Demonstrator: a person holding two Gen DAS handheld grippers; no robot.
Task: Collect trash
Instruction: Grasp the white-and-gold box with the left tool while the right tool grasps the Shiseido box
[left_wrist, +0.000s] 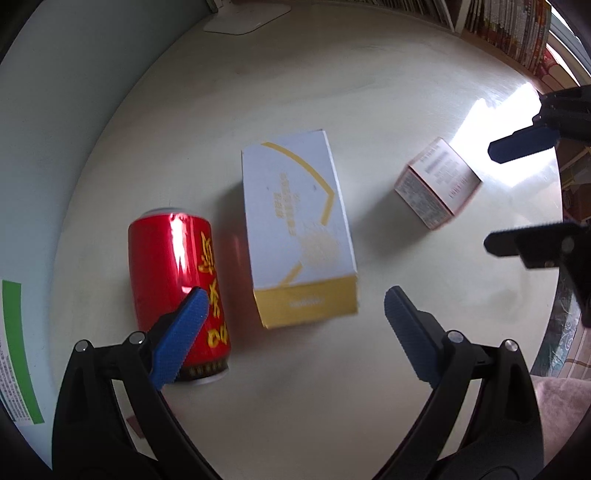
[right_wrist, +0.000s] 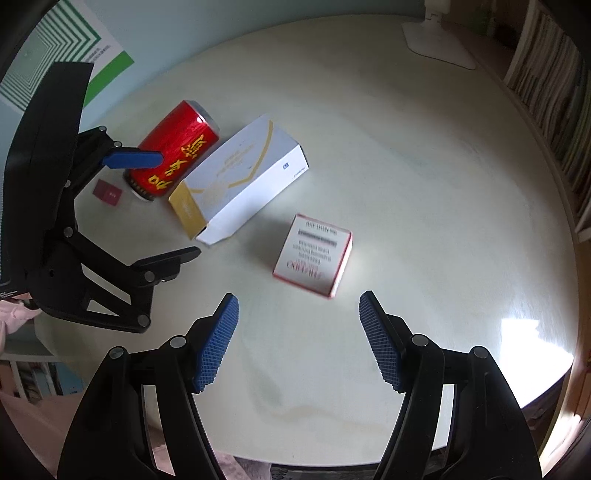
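Approach step, nothing gripped: left gripper (left_wrist: 291, 314) jaws spread, white-and-yellow box (left_wrist: 299, 229) at its 12 o'clock, red can (left_wrist: 177, 280) lying touching it at 9. Right gripper (right_wrist: 299, 332) also spread, small red-edged box (right_wrist: 313, 254) at 12; next: advance, straddle, close.

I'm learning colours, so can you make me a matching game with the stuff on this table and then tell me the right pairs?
Things:
1. can
2. long box
3. small square box
4. tiny flat card

Descriptions:
A. white with a thin red edge, nearest the right claw
B. dark red, lying beside the can
C. white with a yellow end
D. shiny red with yellow writing, lying on its side

Pairs: 1-D, 2-C, 3-A, 4-B
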